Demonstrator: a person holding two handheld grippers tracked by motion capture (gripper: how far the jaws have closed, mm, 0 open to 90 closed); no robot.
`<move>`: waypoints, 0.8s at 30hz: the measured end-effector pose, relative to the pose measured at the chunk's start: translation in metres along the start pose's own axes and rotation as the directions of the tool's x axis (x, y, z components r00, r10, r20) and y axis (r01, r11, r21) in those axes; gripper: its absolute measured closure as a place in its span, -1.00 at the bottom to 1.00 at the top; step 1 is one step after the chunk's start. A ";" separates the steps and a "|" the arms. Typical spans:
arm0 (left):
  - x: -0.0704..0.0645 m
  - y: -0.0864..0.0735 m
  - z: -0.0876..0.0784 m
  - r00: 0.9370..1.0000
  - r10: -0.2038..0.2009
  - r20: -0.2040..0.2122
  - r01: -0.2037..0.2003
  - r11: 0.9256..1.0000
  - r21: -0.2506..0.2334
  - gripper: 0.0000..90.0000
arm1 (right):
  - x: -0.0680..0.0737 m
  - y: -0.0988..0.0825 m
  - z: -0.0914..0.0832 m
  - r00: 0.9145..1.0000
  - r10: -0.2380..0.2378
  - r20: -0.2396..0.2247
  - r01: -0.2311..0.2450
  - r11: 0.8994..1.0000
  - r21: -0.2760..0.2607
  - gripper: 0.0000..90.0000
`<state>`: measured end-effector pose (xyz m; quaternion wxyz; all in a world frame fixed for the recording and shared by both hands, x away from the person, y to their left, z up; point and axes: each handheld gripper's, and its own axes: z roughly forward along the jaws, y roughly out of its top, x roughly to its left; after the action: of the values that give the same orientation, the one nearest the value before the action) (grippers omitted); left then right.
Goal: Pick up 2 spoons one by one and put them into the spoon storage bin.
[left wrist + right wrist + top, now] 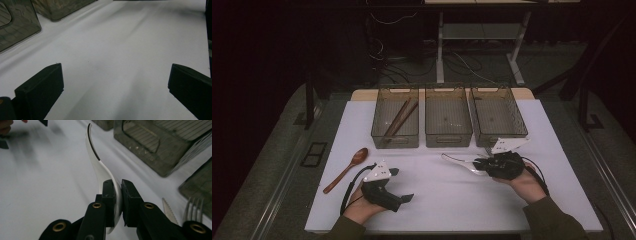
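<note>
My right gripper (478,163) is shut on a white spoon (456,160), which sticks out to the left just above the white mat (447,200). In the right gripper view the jaws pinch the spoon (98,166) near its bowl end, and its curved handle points away from my right gripper (118,186). My left gripper (403,184) rests low over the mat's front left with its jaws wide apart. Between the pads of my left gripper (115,75) there is just bare mat.
Three translucent bins stand in a row at the back: left (395,144), middle (448,140), right (498,134). Wooden chopsticks (400,119) lie in the left bin. A wooden spoon (346,170) lies on the mat's left. A fork (193,207) and a knife tip (168,210) lie beside the right bin.
</note>
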<state>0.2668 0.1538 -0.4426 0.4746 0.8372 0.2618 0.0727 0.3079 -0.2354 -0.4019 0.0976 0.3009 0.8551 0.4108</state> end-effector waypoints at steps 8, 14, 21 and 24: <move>0.000 0.000 -0.001 1.000 0.005 0.001 -0.005 1.000 0.000 -1.00 | -0.008 0.015 -0.005 1.000 0.000 0.030 0.001 1.000 -0.030 0.80; 0.001 0.000 0.000 1.000 0.007 -0.001 -0.007 1.000 0.003 -1.00 | -0.015 0.024 -0.008 0.998 0.012 0.060 -0.009 0.998 -0.056 0.80; 0.000 0.000 0.000 1.000 0.000 -0.008 0.000 1.000 -0.011 -1.00 | -0.022 0.036 -0.009 0.996 0.020 0.084 -0.014 0.997 -0.079 0.80; 0.000 0.000 0.000 1.000 0.004 -0.008 -0.004 1.000 -0.004 -1.00 | -0.026 0.042 -0.008 0.996 0.031 0.085 -0.022 0.995 -0.095 0.80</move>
<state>0.2673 0.1541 -0.4423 0.4751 0.8364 0.2621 0.0776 0.3438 -0.2353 -0.3667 0.1433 0.3248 0.8257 0.4384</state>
